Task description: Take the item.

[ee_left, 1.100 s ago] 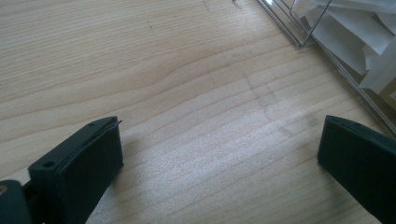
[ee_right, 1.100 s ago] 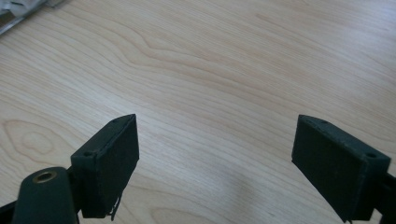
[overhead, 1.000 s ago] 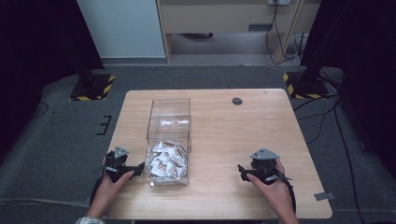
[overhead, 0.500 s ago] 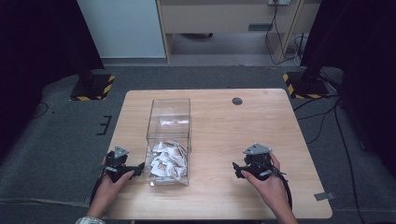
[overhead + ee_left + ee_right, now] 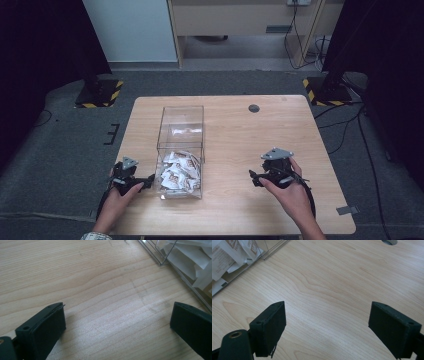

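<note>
Both the left gripper (image 5: 148,178) and right gripper (image 5: 252,176) are held jaws apart, nothing between them. The packets (image 5: 177,172) are piled in the box (image 5: 181,117). The box could be shoved if its wall were clipped by a jaw.

In the high view the worktop (image 5: 240,150) is evenly and brightly lit from above, while the left and right edges of the frame fall into near-black. Shadows under the hands are short and soft. The picture is slightly soft overall, with coarse detail. The clear box (image 5: 181,145) shows faint pale reflections on its walls. In both gripper views the wood grain is sharp mid-frame, and a broad pale sheen lies across the lower middle. The near black jaws at the bottom are dark, with soft shadows beside them.
</note>
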